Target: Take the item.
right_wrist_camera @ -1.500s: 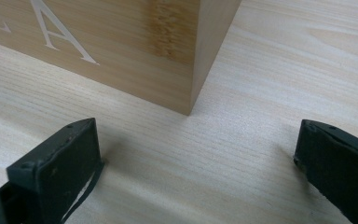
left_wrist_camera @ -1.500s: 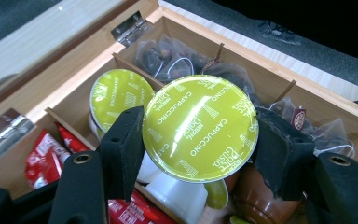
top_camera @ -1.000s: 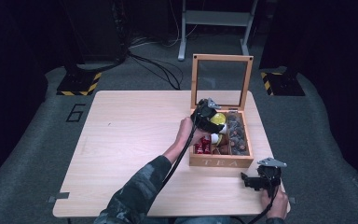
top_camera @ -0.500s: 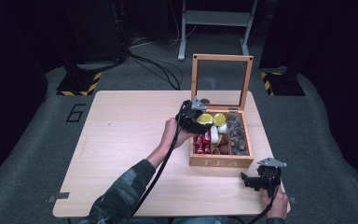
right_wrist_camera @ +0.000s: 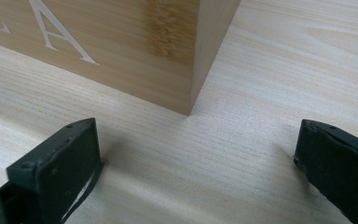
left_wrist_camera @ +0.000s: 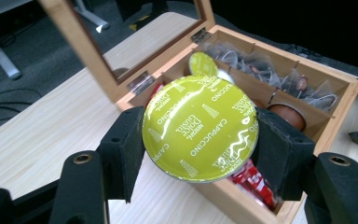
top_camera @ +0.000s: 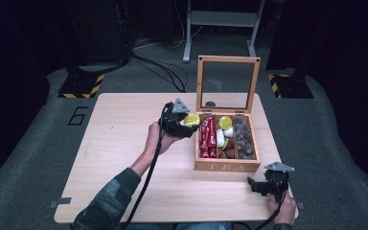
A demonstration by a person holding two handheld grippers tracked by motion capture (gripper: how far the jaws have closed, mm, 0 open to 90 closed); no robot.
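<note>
A wooden tea box [top_camera: 227, 166] stands on the table with its glass lid [top_camera: 227, 85] upright. Inside lie red sachets [top_camera: 206, 137], a second yellow-green capsule [top_camera: 224, 122], white pods and dark tea bags [top_camera: 243, 138]. My left gripper [top_camera: 188, 123] hovers just left of the box's left wall, shut on a yellow-green Cappuccino capsule [left_wrist_camera: 200, 127], pinched by its rim between both pads. In the left gripper view the box [left_wrist_camera: 335, 126] sits right behind the capsule. My right gripper [top_camera: 255, 186] rests low near the box's front right corner [right_wrist_camera: 193, 88], jaws wide apart with bare table between them.
The light wooden table [top_camera: 124, 143] has free room to the left of the box. Black stands with yellow-striped bases [top_camera: 79, 86] and a grey metal frame [top_camera: 220, 19] stand on the floor behind the table. Cables trail from both grippers toward the front edge.
My left gripper has drawn back leftward from over the box's compartments to beside its left wall, carrying the capsule. The right gripper has stayed put.
</note>
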